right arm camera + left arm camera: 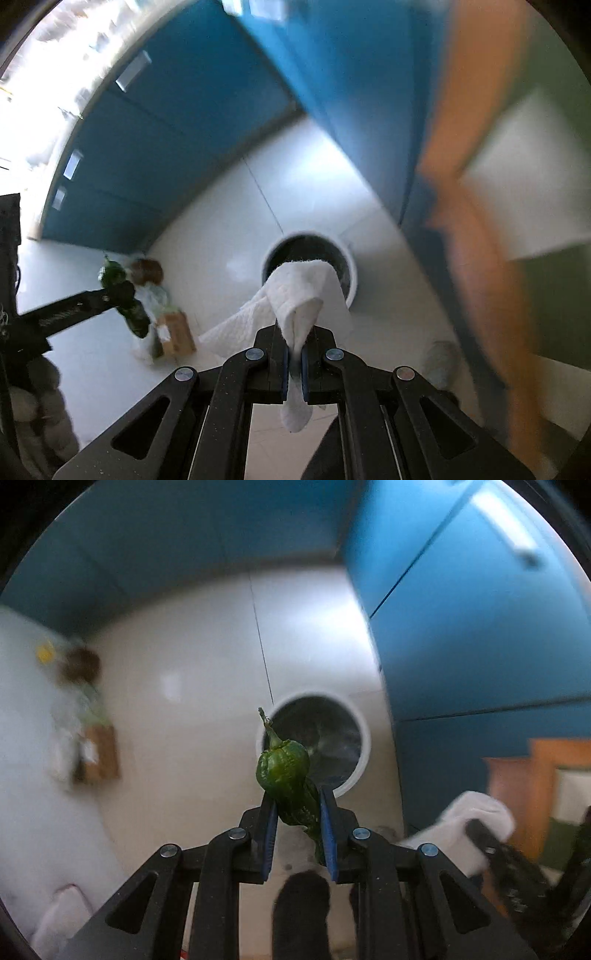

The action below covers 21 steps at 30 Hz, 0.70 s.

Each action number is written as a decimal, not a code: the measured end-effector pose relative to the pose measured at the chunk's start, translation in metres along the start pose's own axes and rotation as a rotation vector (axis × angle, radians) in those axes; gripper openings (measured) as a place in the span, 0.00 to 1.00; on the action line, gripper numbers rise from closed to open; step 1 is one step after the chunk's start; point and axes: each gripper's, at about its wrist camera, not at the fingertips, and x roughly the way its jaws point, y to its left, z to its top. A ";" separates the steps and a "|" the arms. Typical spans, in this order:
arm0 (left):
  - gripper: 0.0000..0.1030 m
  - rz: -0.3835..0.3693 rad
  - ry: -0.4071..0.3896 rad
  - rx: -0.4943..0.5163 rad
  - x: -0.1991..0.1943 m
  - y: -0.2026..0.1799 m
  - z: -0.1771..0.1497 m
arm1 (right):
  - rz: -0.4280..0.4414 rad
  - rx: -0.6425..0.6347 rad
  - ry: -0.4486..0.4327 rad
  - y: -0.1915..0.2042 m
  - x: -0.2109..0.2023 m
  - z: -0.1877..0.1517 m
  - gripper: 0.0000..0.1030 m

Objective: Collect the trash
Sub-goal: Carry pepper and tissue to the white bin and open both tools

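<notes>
2 grippers each carry 1 piece of trash. The left gripper (297,812) has its blue pads clamped on a wrinkled dark-green pepper with a curled stem (283,771); the right gripper (294,354) is pinched nearly closed on a crumpled white paper towel (301,295) that drapes forward. Both hang above a round white-rimmed waste bin with a dark liner (364,738) on the pale floor. Best, I judge, to centre each load over the bin's mouth before letting go, since the trailing towel could catch the rim. Inside the bin only dark, glossy lining shows; the contents are too blurred to tell.
</notes>
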 end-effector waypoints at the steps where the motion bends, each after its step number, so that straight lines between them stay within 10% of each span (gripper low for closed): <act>1: 0.18 -0.032 0.032 -0.022 0.030 0.011 0.006 | 0.007 0.005 0.021 -0.005 0.037 0.001 0.04; 6: 0.19 -0.136 0.173 -0.087 0.175 0.037 0.028 | 0.054 -0.005 0.115 -0.030 0.185 0.007 0.04; 12: 0.28 -0.192 0.245 -0.091 0.257 0.032 0.036 | 0.072 -0.050 0.217 -0.044 0.288 0.001 0.11; 16: 0.83 -0.184 0.218 -0.087 0.263 0.035 0.040 | 0.056 -0.058 0.228 -0.054 0.310 0.004 0.76; 21: 0.94 -0.060 0.133 -0.061 0.232 0.044 0.032 | -0.016 -0.090 0.214 -0.051 0.302 0.004 0.85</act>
